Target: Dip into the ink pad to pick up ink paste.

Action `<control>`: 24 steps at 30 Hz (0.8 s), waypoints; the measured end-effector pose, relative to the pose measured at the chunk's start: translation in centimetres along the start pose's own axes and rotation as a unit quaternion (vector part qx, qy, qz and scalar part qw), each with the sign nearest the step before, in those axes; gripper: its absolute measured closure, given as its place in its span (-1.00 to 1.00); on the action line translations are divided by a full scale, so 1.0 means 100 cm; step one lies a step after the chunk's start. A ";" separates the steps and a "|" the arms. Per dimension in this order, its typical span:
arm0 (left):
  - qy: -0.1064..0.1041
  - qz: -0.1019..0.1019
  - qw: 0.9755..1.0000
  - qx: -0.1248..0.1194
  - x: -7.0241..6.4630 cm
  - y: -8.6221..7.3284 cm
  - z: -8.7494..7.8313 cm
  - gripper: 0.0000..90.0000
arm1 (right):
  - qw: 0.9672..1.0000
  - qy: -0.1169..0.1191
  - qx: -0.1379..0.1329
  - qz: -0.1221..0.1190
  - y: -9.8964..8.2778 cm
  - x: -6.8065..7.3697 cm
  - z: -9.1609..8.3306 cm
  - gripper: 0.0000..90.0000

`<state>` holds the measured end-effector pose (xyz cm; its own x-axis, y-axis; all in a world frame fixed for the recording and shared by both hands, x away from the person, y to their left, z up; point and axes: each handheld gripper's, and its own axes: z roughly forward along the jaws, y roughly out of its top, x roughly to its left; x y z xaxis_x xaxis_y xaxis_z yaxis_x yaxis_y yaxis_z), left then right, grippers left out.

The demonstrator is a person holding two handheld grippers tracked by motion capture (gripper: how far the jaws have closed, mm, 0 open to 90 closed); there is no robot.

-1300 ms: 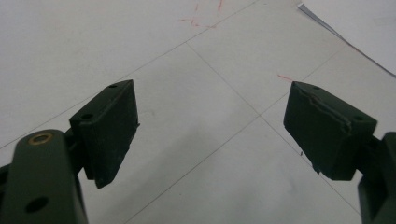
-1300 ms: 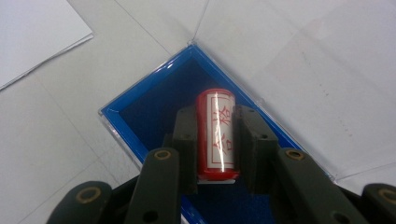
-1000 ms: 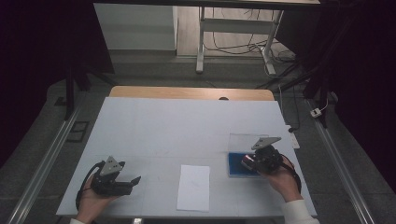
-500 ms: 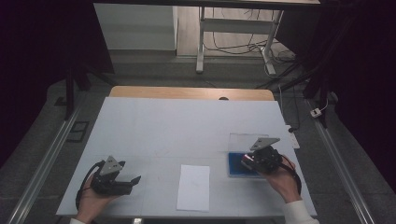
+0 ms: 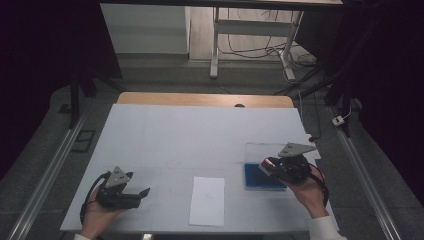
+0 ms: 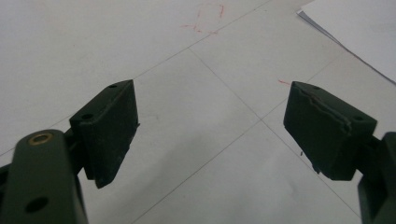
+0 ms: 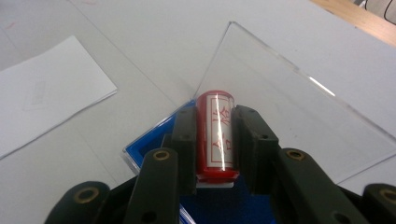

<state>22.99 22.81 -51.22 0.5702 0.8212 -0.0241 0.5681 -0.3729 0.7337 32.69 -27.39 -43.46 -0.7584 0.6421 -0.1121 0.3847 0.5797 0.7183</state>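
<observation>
A red stamp, a short cylinder with a white label bearing red characters, is clamped between the jaws of the right gripper. It is held over a blue ink pad that sits in an open case, whose clear lid is tilted back behind it. From the right gripper view I cannot tell whether the stamp's face is touching the pad or hovering just above it.

In the high view, the right gripper and pad are at the right side of the white table, near the person's edge. A white sheet of paper lies flat just left of the pad, close to the near edge. A faint mark shows on the paper in the right gripper view, too pale to read.

The left gripper rests on the table well to the left of the paper, its jaws wide apart and holding nothing; the left gripper view shows bare table between them and a corner of the paper beyond.

By my judgement the work is at an early to middle stage: the stamp is picked up and at the ink pad, while carrying it across, pressing it onto the paper and putting it away all remain.
</observation>
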 end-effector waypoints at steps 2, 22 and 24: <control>0.000 0.000 1.000 0.000 0.000 0.000 0.000 -0.60 | 1.000 0.002 -0.003 -0.002 0.001 0.000 -0.003 0.55; 0.000 0.003 1.000 0.003 0.000 0.000 0.001 -0.60 | 1.000 0.001 0.012 -0.014 0.006 0.003 -0.002 0.55; 0.000 0.003 1.000 0.003 0.000 0.000 0.001 -0.60 | 1.000 0.001 0.016 -0.014 0.005 0.003 -0.001 0.55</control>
<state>23.04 22.77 -51.34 0.5743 0.8184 -0.0199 0.5681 -0.3808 0.7295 32.61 -26.96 -43.08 -0.7699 0.6245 -0.1312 0.3795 0.6134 0.6926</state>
